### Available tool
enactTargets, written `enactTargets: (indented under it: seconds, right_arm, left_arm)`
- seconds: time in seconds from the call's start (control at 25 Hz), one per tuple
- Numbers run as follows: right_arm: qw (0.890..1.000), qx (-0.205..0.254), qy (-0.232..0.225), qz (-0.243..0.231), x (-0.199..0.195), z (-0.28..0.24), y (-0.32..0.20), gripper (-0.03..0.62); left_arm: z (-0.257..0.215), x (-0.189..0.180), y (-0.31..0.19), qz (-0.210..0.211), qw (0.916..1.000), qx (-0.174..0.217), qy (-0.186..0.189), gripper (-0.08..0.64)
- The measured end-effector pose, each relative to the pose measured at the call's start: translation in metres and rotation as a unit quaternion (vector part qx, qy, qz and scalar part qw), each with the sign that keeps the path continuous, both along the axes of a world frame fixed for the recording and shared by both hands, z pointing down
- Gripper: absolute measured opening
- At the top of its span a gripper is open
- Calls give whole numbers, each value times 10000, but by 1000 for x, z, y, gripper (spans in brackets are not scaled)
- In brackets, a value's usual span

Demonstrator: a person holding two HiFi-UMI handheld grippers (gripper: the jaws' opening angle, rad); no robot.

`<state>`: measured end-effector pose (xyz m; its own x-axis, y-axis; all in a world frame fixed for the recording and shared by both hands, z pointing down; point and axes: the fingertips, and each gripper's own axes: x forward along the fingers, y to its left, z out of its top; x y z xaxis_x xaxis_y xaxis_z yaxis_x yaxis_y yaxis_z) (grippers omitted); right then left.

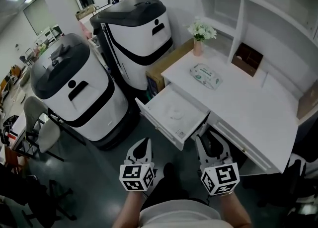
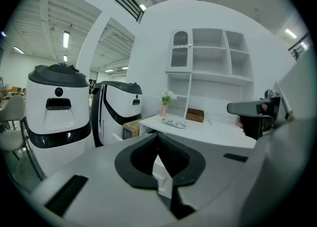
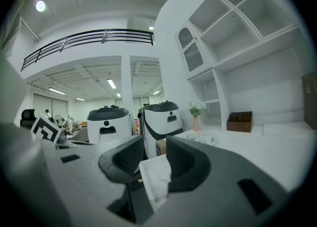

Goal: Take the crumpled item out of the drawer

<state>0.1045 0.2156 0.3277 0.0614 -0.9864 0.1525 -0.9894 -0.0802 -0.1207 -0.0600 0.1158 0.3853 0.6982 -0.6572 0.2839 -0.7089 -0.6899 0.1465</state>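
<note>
The white desk drawer [image 1: 160, 125] stands pulled out, and a pale crumpled item [image 1: 176, 114] lies on its floor. My left gripper [image 1: 143, 143] hovers below the drawer's front left corner; in the left gripper view its fingertips [image 2: 158, 139] meet, with nothing held. My right gripper [image 1: 209, 135] is just right of the drawer front, under the desk edge. In the right gripper view its jaws [image 3: 154, 144] stand apart, and only the drawer's white front [image 3: 156, 179] shows through the gap. Neither gripper touches the item.
Two tall white-and-black machines [image 1: 74, 88] [image 1: 136, 33] stand left of the desk [image 1: 248, 108]. On the desk are a wipes pack [image 1: 204, 75], a flower vase [image 1: 200, 36] and a brown box [image 1: 247, 58]. A cardboard box [image 1: 161, 70] sits beside the drawer, and a chair [image 1: 37, 127] is at the far left.
</note>
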Motion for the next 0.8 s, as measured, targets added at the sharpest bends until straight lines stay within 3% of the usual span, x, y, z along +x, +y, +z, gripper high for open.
enactTargets:
  seconds: [0.44, 0.8]
  right_arm:
    - [9997, -136, 84, 191, 22, 3, -97, 126]
    - [9995, -122, 156, 233, 25, -1, -146, 126]
  left_arm:
    - [10, 19, -101, 102, 9998, -147, -16, -9]
    - [11, 23, -158, 140, 9996, -216, 139, -9]
